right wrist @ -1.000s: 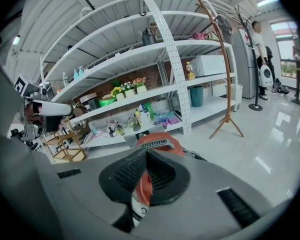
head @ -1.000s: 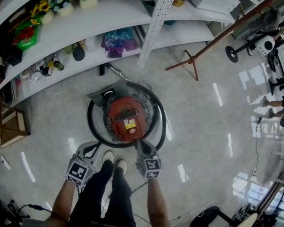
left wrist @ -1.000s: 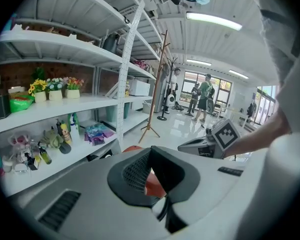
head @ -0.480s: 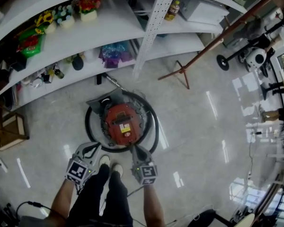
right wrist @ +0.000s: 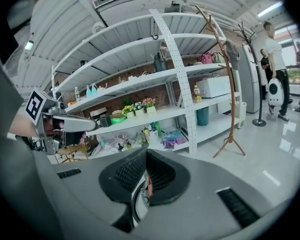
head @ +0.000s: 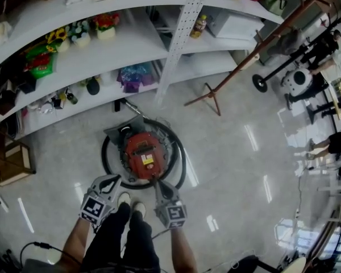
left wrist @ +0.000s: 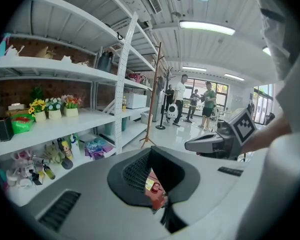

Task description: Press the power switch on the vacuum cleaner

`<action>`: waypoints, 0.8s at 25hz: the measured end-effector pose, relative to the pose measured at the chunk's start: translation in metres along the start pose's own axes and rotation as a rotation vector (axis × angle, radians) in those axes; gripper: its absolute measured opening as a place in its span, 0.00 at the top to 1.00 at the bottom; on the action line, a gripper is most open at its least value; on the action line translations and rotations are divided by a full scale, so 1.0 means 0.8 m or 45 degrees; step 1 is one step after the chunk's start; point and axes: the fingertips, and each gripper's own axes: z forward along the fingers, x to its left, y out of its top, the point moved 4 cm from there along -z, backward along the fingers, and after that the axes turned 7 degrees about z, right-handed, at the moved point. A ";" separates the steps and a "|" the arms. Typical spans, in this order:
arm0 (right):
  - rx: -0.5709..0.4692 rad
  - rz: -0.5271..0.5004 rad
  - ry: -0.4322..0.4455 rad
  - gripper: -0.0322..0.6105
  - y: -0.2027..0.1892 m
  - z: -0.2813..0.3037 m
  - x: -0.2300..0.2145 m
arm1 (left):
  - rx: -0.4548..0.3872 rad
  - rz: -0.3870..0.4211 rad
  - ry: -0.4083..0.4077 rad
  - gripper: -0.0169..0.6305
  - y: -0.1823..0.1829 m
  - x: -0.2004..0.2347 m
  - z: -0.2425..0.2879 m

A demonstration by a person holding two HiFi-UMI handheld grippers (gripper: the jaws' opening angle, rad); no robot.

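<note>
We are standing on a glossy pale floor (head: 233,152) in a shop-like room. Our shoes (head: 131,200) are showing just below the two claws. The left claw (head: 109,178) is hanging with its jaws pressed together at the tips and pinching nothing; red plastic is showing through the hollow between its curved fingers. The right claw (head: 157,182) is likewise pressed together and carrying nothing; its tip is pointing at the near edge of the vacuum cleaner (head: 143,153), though we are not managing to tell whether it is touching. The vacuum cleaner, a round red-topped canister, is sitting on the floor just ahead of our feet, with its black hose (head: 181,159) curling round it in a ring; the power switch is too small for us to be picking out. Beyond it white shelves (head: 108,53) are carrying potted flowers (head: 79,30), bottles and bags; a brown coat stand (head: 216,95) is rising at the right; farther off people (right wrist: 272,54) are standing across the floor.
</note>
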 end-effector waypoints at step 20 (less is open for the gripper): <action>-0.099 -0.005 -0.063 0.93 0.082 -0.070 0.040 | -0.074 0.052 0.003 0.98 0.079 -0.017 -0.033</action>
